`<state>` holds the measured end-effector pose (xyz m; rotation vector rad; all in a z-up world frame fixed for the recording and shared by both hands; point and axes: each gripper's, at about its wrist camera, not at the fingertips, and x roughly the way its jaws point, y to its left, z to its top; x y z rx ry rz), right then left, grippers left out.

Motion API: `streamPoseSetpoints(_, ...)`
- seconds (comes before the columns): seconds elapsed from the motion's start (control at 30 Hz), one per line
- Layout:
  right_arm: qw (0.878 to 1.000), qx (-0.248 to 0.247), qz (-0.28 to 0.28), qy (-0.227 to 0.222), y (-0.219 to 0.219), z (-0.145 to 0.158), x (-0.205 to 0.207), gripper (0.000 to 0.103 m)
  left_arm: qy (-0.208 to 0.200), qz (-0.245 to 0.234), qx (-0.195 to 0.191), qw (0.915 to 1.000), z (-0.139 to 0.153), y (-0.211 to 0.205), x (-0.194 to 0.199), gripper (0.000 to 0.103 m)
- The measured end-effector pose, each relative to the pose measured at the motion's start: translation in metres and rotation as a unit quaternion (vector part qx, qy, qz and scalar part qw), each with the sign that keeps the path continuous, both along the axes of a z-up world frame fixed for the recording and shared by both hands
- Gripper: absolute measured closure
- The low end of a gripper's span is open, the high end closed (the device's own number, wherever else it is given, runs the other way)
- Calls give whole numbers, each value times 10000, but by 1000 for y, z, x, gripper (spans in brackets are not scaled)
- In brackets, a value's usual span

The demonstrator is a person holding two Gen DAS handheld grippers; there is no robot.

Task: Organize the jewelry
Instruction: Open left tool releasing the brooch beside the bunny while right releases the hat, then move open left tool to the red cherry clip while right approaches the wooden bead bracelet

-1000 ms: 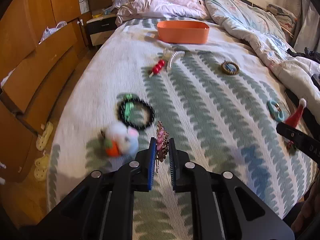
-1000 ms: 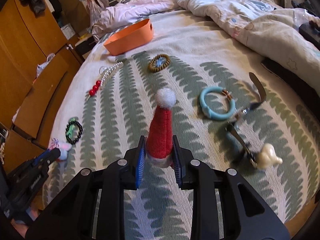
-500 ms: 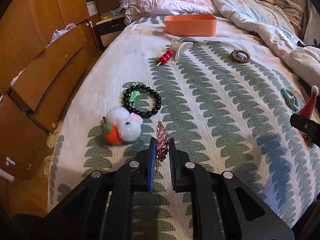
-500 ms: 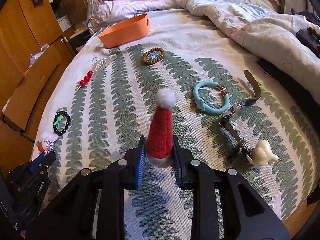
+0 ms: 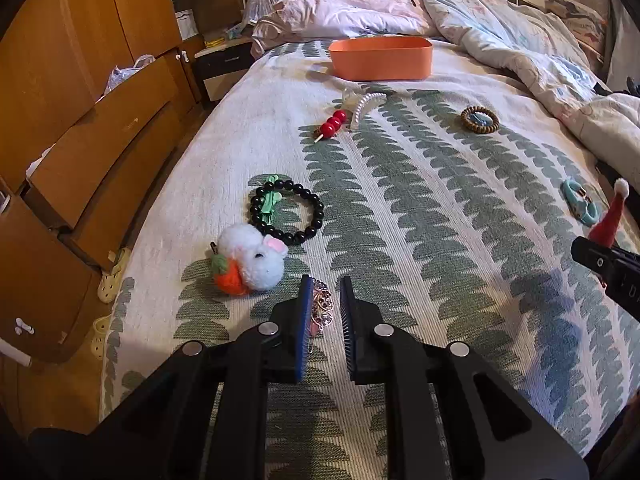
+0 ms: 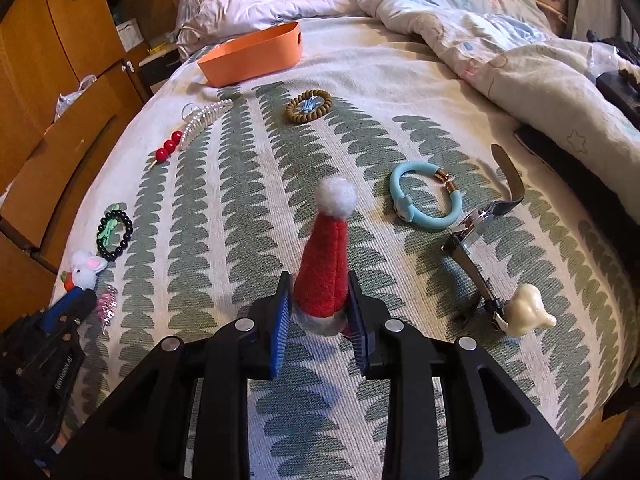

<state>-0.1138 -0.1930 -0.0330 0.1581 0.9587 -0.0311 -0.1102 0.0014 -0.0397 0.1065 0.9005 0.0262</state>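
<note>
My left gripper (image 5: 325,289) is shut on a pink and gold hair clip (image 5: 321,307), held above the bedspread beside a white bunny pompom (image 5: 252,260). My right gripper (image 6: 319,286) is shut on a red Santa-hat clip (image 6: 325,264), which stands upright between the pads. The orange basket (image 5: 381,58) sits at the far end of the bed; it also shows in the right wrist view (image 6: 251,54). A black bead bracelet (image 5: 286,214), red bead pin (image 5: 331,125), pearl clip (image 5: 365,105), brown bead bracelet (image 5: 479,119) and teal bangle (image 6: 425,197) lie on the bedspread.
A watch with a metal clasp (image 6: 476,240) and a cream claw clip (image 6: 527,311) lie right of my right gripper. A rumpled duvet (image 6: 500,36) covers the bed's right side. Wooden drawers (image 5: 80,140) stand along the left, one open.
Both grippers have moved forward and higher over the bed with their items held. The left gripper's clip has slipped lower between the pads.
</note>
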Motion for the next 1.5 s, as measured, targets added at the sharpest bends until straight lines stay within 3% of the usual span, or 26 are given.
streamPoseSetpoints(0.2, 9999, 46, 39, -81, -1, 4, -1, 72, 1, 14, -19, 10000, 2, 1, 2, 86)
streamPoseSetpoints(0.27, 9998, 76, 44, -155, -2, 7, -2, 70, -18, 42, -26, 10000, 3, 3, 1, 80)
streamPoseSetpoints(0.37, 9994, 109, 67, -307, -2, 13, -5, 61, -97, 94, -36, 9999, 8, 5, 1, 71)
streamPoseSetpoints(0.47, 9988, -17, 51, -477, -1, 21, -9, 49, -180, 142, -48, 9997, 12, 8, 1, 68)
streamPoseSetpoints(0.93, 9883, 372, -147, -1470, -19, 54, -24, 49, -471, 335, -143, 9982, 31, 24, 3, 61)
streamPoseSetpoints(1.17, 9849, 640, -419, -1551, -39, 57, -24, 49, -554, 431, -243, 9972, 39, 34, 4, 59)
streamPoseSetpoints(1.5, 9850, 569, -400, -1578, -38, 61, -20, 49, -805, 343, -249, 9959, 51, 31, -3, 54)
